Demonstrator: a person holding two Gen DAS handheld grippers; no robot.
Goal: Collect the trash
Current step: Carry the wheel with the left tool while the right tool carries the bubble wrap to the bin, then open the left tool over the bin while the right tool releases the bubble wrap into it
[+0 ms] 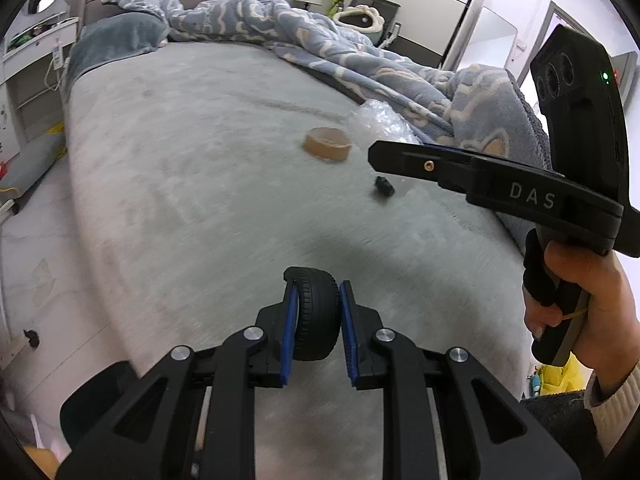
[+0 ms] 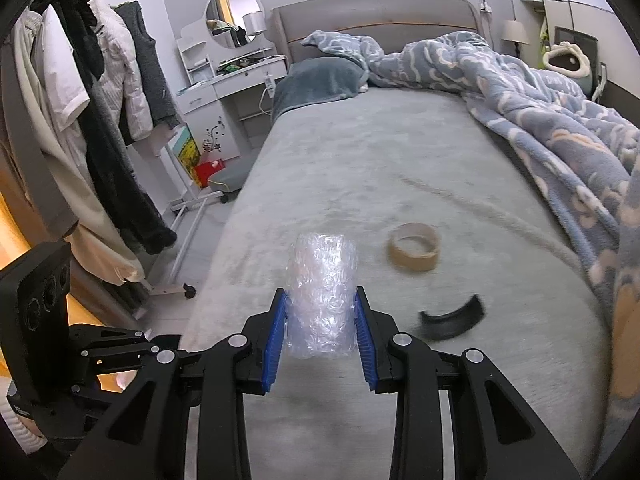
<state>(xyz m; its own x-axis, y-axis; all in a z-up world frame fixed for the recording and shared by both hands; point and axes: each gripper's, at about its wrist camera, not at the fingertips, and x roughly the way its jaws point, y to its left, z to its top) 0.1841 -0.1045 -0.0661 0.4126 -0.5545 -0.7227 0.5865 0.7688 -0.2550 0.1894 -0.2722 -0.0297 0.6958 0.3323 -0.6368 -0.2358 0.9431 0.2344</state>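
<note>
"DAS" on right gripper (image 1: 374, 155) (white letters)

The left gripper (image 1: 318, 312) is matt black plastic with ribbed blue rubbery pads and brushed metal pivot pins; it clamps a small black wheel (image 1: 316, 312) whose rubber tyre looks matt and finely treaded. The right gripper (image 2: 320, 320), of the same finish, squeezes a roll of bubble wrap (image 2: 322, 296), clear glossy plastic film, crinkled and pebbled. The bed (image 2: 360, 168) wears a grey, short-piled fleecy cover. On it lie a tape roll (image 2: 414, 252) with a matt brown cardboard look and a blue plush blanket (image 2: 560, 128).
</note>
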